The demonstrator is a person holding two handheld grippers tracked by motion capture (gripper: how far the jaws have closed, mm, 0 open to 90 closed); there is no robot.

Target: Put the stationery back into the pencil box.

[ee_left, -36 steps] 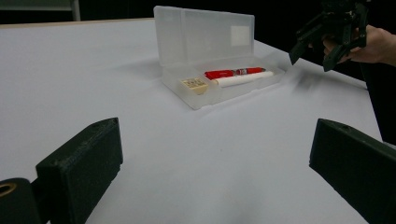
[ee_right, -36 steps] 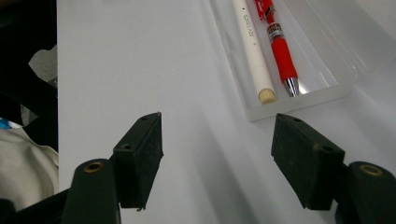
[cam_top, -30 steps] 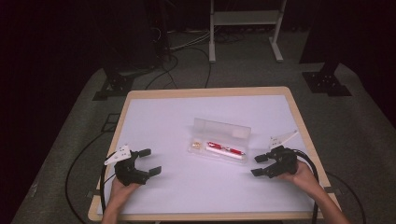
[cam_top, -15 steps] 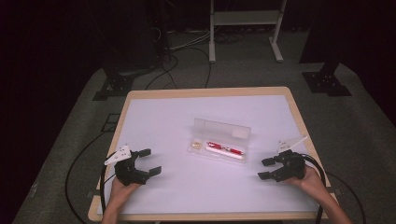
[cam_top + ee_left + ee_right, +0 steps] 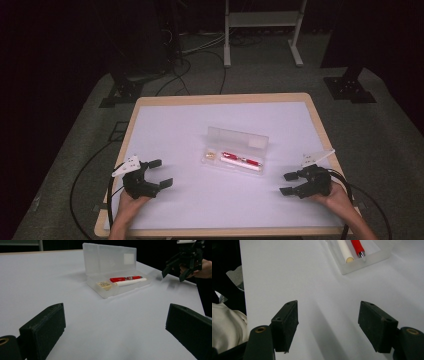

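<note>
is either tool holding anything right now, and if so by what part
Nothing is held. The left tool and the right tool are both open and empty, apart from the open case with its pens.

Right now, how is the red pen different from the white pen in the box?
The red pen has a shiny metal tip, while the white pen ends in a plain cream tip. The red pen lies nearer the raised lid, the white pen nearer the front wall. Both lie flat, side by side.

Looks like a lab/recording studio: dark room, grey carpet [image 5: 80, 125], cables [image 5: 200, 50] on floor, black stand bases [image 5: 350, 87], white frame [image 5: 260, 20], lone white worktop [image 5: 175, 125].
</note>
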